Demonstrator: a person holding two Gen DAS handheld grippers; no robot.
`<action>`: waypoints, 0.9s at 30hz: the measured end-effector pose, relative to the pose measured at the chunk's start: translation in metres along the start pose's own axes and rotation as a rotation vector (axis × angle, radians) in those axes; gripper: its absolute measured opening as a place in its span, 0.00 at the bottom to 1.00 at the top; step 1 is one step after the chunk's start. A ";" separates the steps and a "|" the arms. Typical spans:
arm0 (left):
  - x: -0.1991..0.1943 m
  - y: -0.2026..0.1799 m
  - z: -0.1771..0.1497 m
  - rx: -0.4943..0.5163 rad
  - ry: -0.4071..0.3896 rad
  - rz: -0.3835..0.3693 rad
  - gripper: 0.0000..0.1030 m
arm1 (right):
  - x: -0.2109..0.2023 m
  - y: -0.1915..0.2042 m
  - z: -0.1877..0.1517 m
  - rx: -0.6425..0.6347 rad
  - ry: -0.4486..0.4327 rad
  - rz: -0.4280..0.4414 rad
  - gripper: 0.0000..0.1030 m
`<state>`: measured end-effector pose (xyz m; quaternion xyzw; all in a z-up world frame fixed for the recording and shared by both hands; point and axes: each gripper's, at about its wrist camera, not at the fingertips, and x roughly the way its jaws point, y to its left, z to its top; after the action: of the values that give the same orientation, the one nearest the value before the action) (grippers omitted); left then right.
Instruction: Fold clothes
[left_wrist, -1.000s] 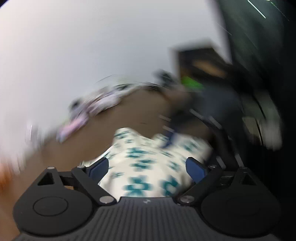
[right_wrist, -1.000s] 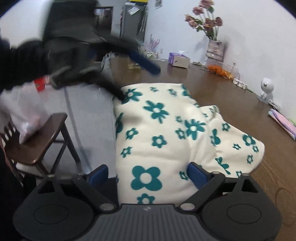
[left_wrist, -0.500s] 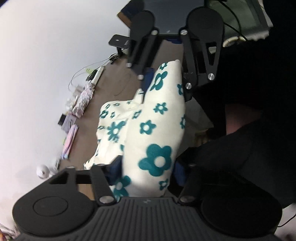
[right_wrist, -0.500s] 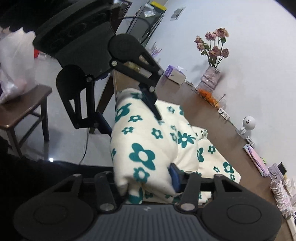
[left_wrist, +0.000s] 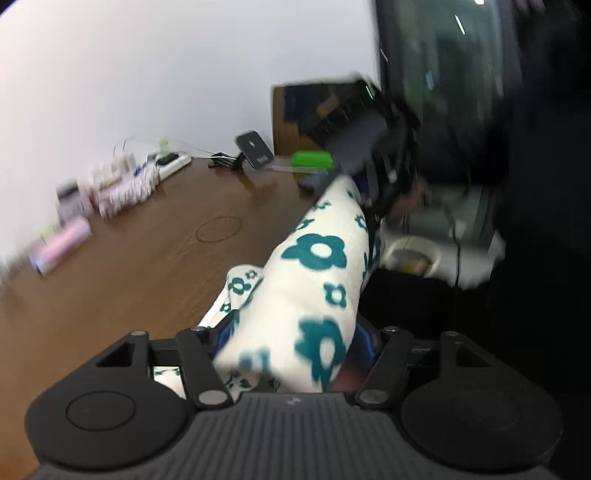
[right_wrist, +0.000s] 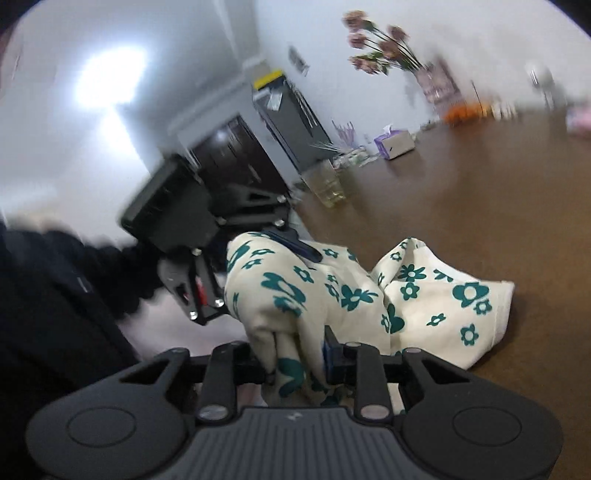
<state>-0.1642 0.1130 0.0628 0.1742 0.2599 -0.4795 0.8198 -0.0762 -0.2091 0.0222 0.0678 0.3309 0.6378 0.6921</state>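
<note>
The brown table (left_wrist: 140, 258) fills both views. A cream garment (right_wrist: 424, 295) with teal flowers lies partly on it near its front edge, one end lifted off that edge. The left gripper (left_wrist: 291, 343) is closed on a thick fold of the garment. The right gripper (right_wrist: 295, 354) is also clamped on bunched cloth. A tissue box (right_wrist: 395, 142) sits near the far edge.

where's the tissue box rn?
Right wrist view, upper right: the purple tissue box sits on the brown table, beyond the floral garment, near the far wall.
</note>
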 end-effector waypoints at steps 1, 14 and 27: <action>0.002 0.015 0.001 -0.079 -0.012 -0.035 0.56 | -0.001 -0.003 0.000 0.028 -0.018 -0.021 0.25; 0.046 0.127 -0.012 -0.795 -0.029 0.006 0.69 | -0.010 -0.048 0.004 0.388 -0.254 -0.287 0.46; 0.015 0.076 -0.018 -0.857 -0.097 0.509 0.77 | -0.017 -0.015 0.017 0.209 -0.354 -0.705 0.48</action>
<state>-0.0962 0.1487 0.0423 -0.1429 0.3442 -0.1220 0.9199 -0.0541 -0.2216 0.0341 0.1290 0.2726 0.3028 0.9041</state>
